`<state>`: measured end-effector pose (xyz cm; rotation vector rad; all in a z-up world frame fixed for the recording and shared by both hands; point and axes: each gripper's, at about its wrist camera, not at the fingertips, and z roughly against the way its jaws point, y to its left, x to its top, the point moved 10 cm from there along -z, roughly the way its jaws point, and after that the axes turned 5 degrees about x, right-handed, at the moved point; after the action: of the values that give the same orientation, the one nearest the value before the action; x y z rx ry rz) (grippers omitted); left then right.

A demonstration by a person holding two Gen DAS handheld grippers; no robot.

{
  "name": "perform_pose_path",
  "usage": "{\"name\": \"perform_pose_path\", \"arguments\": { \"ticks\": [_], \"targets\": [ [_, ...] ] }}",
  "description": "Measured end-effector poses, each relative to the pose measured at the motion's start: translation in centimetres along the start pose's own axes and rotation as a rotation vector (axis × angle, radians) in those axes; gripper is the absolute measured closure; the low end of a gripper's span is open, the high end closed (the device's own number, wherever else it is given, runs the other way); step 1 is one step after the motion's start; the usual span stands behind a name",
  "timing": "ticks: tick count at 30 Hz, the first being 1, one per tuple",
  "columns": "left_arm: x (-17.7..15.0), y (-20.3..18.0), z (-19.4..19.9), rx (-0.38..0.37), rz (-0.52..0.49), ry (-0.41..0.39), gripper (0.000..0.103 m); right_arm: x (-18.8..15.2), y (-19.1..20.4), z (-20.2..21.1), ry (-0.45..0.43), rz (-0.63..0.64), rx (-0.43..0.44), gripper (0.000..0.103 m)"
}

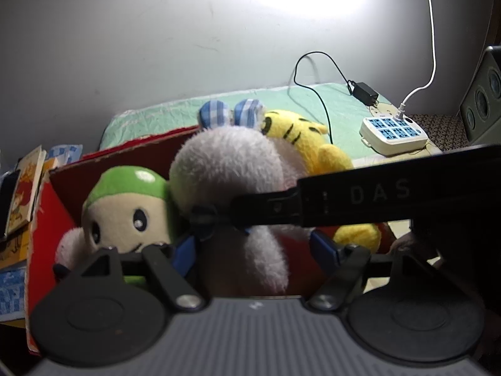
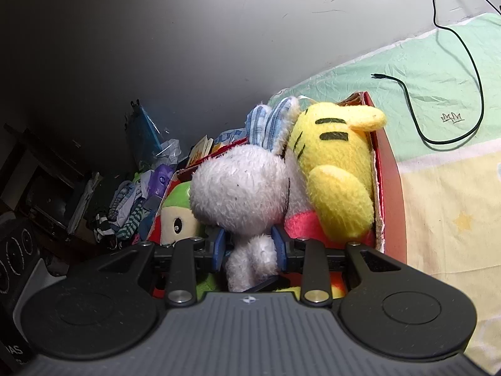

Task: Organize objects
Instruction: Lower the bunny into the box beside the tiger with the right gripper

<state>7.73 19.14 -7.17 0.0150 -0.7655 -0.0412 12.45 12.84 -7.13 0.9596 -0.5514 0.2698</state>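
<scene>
The white bunny (image 2: 241,188) is being pinched at its limb by the right gripper (image 2: 250,247) in the red box (image 2: 391,188); the left gripper (image 1: 253,250) fingers are being held apart around it, untouching.

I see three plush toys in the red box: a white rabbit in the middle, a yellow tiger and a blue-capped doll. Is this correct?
Not fully. The doll's cap is green, not blue, as the left wrist view shows. The rest holds: white rabbit in the middle, yellow tiger, all in the red box.

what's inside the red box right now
Three plush toys fill the red box: a white bunny, a yellow tiger and a green-capped doll. The box bottom is covered.
</scene>
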Motion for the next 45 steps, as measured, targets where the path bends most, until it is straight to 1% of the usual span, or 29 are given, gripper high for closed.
{"name": "perform_pose_path", "arguments": {
  "ticks": [7, 13, 16, 18, 24, 31, 37, 45],
  "targets": [
    [0.0, -0.2, -0.1, -0.003, -0.007, 0.002, 0.023, 0.0, -0.1, -0.1, -0.002, 0.004, -0.013, 0.070],
    [0.0, -0.4, -0.4, -0.010, -0.007, 0.015, 0.017, -0.1, 0.0, -0.4, 0.002, 0.017, -0.014, 0.071],
    [0.0, -0.6, -0.5, -0.014, -0.004, 0.024, 0.012, 0.0, 0.0, -0.5, 0.002, 0.015, -0.016, 0.071],
    [0.0, -0.7, -0.5, -0.002, -0.014, 0.028, 0.011, 0.0, 0.0, -0.6, 0.004, 0.015, -0.021, 0.071],
    [-0.1, -0.8, -0.7, 0.007, -0.017, 0.027, 0.011, 0.0, 0.0, -0.8, 0.015, 0.019, -0.023, 0.071],
    [-0.2, -0.6, -0.8, 0.009, -0.016, 0.034, 0.011, -0.2, 0.0, -1.3, 0.061, 0.038, -0.033, 0.071],
    [-0.3, -0.6, -0.9, 0.027, -0.017, 0.045, 0.011, -0.4, 0.0, -1.5, 0.095, 0.056, -0.045, 0.071],
    [-0.2, -0.4, -0.8, 0.049, -0.012, 0.055, 0.011, -0.5, -0.1, -1.4, 0.090, 0.052, -0.050, 0.071]
  ]
}}
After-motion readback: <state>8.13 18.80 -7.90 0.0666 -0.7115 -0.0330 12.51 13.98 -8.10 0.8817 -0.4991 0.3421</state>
